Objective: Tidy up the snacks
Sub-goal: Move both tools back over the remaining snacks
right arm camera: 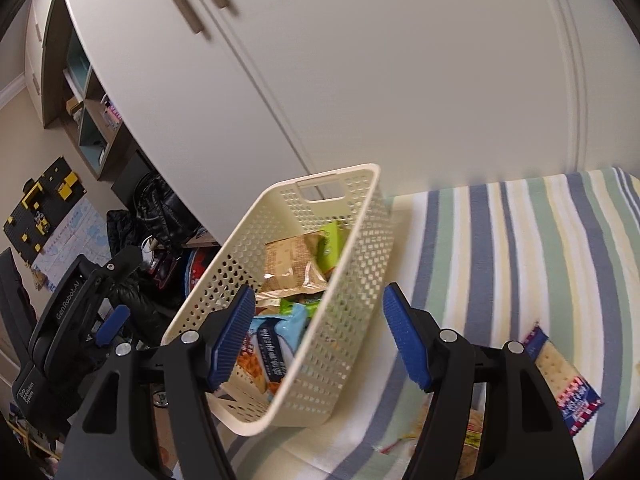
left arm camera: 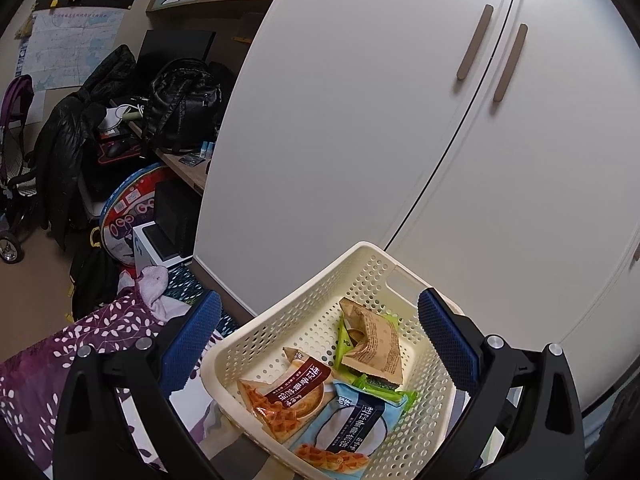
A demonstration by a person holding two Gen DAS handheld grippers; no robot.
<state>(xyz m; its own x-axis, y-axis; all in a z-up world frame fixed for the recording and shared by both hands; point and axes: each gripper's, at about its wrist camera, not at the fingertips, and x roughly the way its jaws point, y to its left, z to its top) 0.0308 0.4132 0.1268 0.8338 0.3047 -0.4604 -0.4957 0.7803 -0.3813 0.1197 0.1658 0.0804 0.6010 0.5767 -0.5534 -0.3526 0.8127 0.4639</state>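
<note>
Basket [right arm camera: 336, 320] between wardrobe [right arm camera: 360, 60], cracker packet [right arm camera: 568, 384]; striped bedding [right arm camera: 520, 260] beneath.

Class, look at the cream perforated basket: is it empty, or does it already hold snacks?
It holds snacks. The cream basket contains several packets: a brown one, a green one and a blue one.

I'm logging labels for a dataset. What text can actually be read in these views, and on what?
"GenRobot.AI": on the left gripper's black body.
"Data Acquisition System": lower on that body, small.
Chinese print on the snack packets in the basket: large but not reliably readable.
Cracker packet on the striped cloth: blurred.
Wall map: too small.
</note>
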